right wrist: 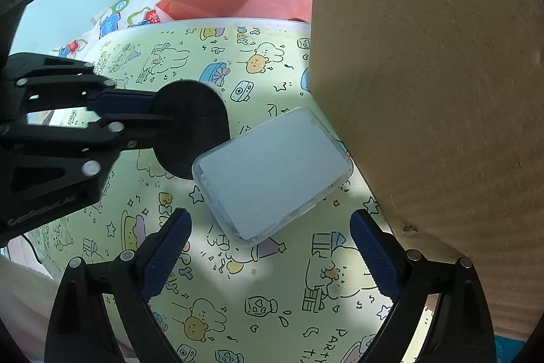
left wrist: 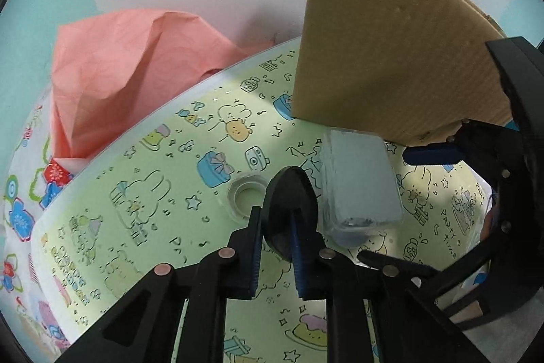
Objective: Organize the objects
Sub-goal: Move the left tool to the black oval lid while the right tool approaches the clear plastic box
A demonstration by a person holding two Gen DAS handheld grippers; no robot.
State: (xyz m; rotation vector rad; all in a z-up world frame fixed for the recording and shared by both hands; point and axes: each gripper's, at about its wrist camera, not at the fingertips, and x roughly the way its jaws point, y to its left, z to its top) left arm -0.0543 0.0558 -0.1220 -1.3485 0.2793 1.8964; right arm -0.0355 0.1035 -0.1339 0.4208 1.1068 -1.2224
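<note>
Underfoot for both tongs is a pale green sheet (right wrist: 258, 288) printed with cartoon bunnies, bears, gift boxes and cakes, patches of light and shadow falling across it. Past its far edge there's a white cloth with red and blue flowers (left wrist: 23, 203), and behind that a wall that runs turquoise on one side and white on the other.

Crumpled salmon-pink paper (left wrist: 112, 73) is heaped beyond the green sheet, far ahead and to the left of the left gripper (left wrist: 277, 247). A big brown cardboard panel (right wrist: 425, 73) stands upright on the sheet, filling the whole right flank of the right gripper (right wrist: 270, 247) and walling off that side.

Left gripper now: its fingers are pressed onto a black disc (right wrist: 190, 128), holding it on edge just above the sheet. Right ahead of its tips, half hidden by the disc, sits a small clear ring-shaped thing (left wrist: 245, 197); what exactly it is I can't tell.

Just ahead and right of the left tongs, directly in front of the right ones, lies a clear flat case with a pale blue insert (right wrist: 272, 172), flat on the sheet, its far corner close to the cardboard's foot and its near-left corner beside the black disc.

Right gripper: blue pads (right wrist: 372, 256) spread wide, nothing between them, the case lying just beyond the tips
</note>
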